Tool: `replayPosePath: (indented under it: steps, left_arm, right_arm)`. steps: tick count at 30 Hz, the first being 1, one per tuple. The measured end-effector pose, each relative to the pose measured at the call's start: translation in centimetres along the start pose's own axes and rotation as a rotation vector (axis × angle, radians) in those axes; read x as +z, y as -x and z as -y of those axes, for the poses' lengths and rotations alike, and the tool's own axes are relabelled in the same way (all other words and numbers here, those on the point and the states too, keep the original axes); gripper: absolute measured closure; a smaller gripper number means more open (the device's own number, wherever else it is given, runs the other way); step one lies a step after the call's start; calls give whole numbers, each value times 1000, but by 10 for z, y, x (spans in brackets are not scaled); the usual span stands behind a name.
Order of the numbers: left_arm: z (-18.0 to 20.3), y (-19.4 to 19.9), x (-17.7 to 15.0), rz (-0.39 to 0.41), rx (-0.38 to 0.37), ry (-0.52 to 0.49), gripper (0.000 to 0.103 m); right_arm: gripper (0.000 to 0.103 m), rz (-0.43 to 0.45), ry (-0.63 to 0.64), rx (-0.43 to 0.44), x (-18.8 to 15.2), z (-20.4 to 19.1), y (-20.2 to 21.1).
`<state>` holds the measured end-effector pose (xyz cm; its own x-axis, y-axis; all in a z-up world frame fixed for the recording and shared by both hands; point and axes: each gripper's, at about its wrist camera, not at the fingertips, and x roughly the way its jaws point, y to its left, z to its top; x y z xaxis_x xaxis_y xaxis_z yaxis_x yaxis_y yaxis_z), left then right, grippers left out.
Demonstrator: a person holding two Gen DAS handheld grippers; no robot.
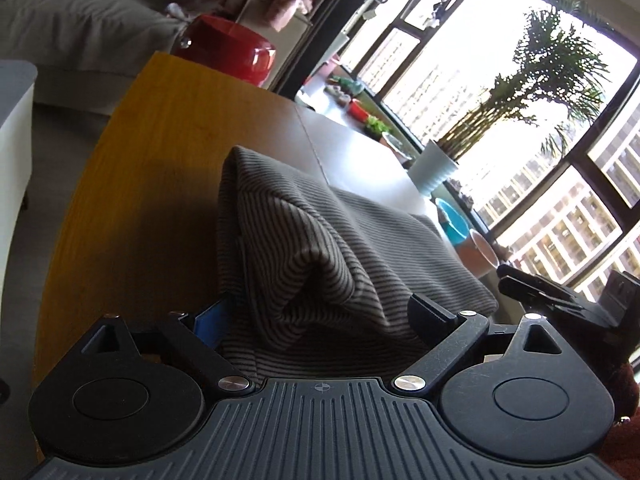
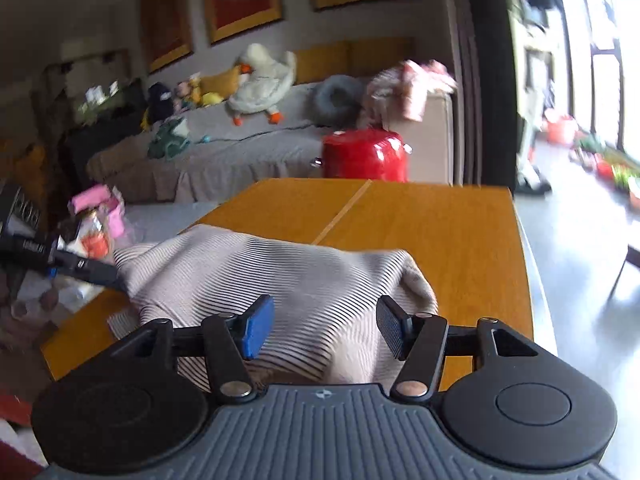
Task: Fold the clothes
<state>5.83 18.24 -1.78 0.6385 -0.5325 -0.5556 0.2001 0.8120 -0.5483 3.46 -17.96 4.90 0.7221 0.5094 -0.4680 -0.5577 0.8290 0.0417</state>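
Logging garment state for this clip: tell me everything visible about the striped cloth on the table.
The striped cloth is a soft knit with thin dark stripes on pale beige. It lies bunched and partly folded on the wooden table, with a raised fold in the middle and one corner drooping near the table's edge. The left gripper and right gripper are both open with the cloth between their fingers, pads not pressing it. What kind of garment it is cannot be told.
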Motion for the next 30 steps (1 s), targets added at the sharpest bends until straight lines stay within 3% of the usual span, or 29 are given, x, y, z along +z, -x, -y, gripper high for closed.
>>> replayPosePath:
  steps: [6, 11, 12, 16, 19, 21, 23, 25, 28, 30]
  left_arm:
    - [-15, 28, 13, 121, 49, 59, 5]
    - [-23, 42, 14, 192, 46, 86, 3]
    - [-26, 44, 13, 199, 46, 93, 3]
    - [-35, 51, 10, 226, 40, 118, 2]
    - [-42, 55, 7, 244, 32, 141, 1]
    - [-47, 54, 8, 251, 24, 167, 0]
    - [-52, 52, 9, 256, 16, 192, 0]
    - [-52, 50, 10, 257, 6, 206, 0]
    - [-49, 50, 9, 251, 9, 197, 0]
    - [-46, 52, 8, 245, 17, 178, 0]
  right_arm:
    - [39, -37, 380, 172, 34, -98, -66]
    - [39, -108, 717, 133, 9, -162, -123]
    - [54, -121, 742, 121, 4, -167, -131]
    - [79, -134, 293, 186, 47, -124, -131]
    - [84, -31, -49, 183, 75, -70, -109]
    - [84, -20, -76, 206, 76, -58, -100]
    - [78, -87, -1, 268, 64, -71, -101]
    - [61, -164, 85, 341, 45, -92, -102]
    - [57, -230, 189, 413, 20, -118, -97]
    - [56, -210, 184, 418, 16, -115, -83]
